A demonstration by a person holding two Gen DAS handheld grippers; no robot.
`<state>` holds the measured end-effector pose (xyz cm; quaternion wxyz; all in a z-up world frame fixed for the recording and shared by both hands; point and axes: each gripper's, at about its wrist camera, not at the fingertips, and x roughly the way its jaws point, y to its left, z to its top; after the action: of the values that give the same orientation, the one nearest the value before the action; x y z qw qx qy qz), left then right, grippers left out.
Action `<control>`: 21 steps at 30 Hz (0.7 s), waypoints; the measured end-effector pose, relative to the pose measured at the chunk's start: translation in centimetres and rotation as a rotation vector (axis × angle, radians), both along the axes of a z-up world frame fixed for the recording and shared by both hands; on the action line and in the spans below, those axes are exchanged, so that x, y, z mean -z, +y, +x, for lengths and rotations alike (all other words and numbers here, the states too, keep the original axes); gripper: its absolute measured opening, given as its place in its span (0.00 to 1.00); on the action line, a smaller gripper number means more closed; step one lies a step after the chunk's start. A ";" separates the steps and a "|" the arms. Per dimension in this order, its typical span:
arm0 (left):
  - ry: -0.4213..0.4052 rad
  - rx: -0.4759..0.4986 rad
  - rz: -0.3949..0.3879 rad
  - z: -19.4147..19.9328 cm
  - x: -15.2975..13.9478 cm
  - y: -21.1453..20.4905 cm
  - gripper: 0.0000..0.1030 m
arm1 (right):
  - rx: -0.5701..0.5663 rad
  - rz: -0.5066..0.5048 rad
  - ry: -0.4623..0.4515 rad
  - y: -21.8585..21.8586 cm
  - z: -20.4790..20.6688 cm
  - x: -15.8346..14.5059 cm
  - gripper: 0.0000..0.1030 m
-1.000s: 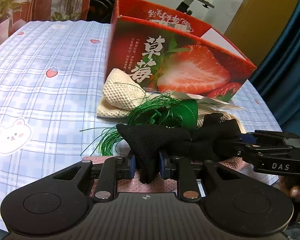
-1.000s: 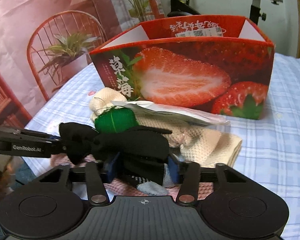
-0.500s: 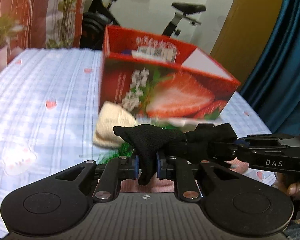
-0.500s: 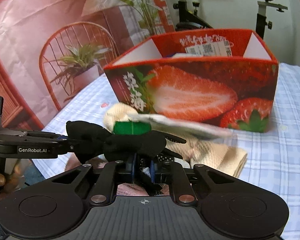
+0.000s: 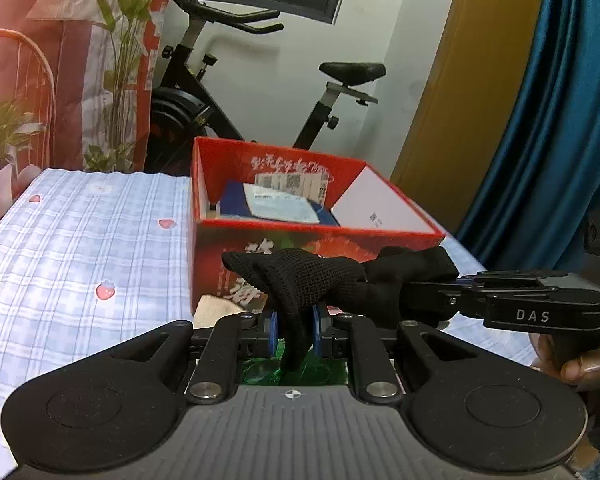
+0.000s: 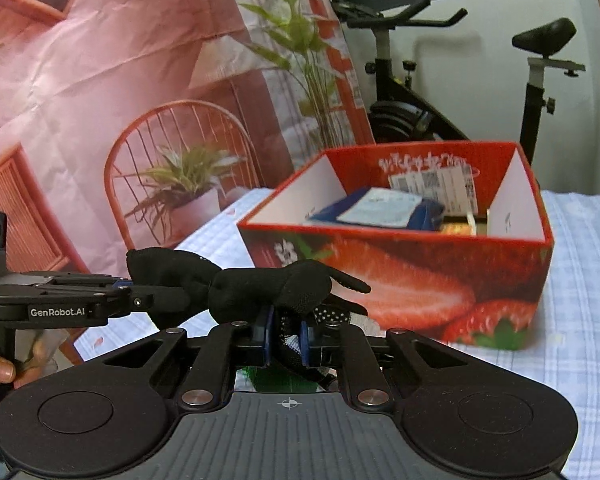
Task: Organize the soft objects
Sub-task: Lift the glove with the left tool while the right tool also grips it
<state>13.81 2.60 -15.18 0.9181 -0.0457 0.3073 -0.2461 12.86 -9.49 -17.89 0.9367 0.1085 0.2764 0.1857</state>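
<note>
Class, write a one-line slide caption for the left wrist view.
Both grippers, left and right, pinch a black glove in front of the open strawberry box on the checked tablecloth.

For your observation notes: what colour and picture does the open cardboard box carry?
Red box, printed with large strawberries on its front; clearest in the right wrist view.

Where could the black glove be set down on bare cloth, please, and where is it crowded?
Bare checked tablecloth lies left of the red strawberry box, and more on its right. The box floor is crowded with packets; green thread lies under the glove.
</note>
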 end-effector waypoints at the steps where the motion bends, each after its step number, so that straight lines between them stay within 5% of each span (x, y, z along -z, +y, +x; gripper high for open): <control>1: -0.002 0.001 -0.003 0.1 -0.1 -0.1 0.16 | 0.001 -0.003 -0.004 0.0 0.1 -0.2 0.12; 11: -0.044 0.031 -0.011 1.5 -1.8 -0.7 0.16 | 0.026 -0.007 -0.034 -1.0 1.3 -2.1 0.12; 21: -0.075 0.052 -0.026 7.2 -3.4 -2.5 0.16 | 0.076 -0.048 -0.077 -3.0 5.5 -4.8 0.12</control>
<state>21.02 0.10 -11.77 0.9216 -0.0404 0.2707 -0.2752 18.37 -12.46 -13.08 0.9554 0.0890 0.2400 0.1475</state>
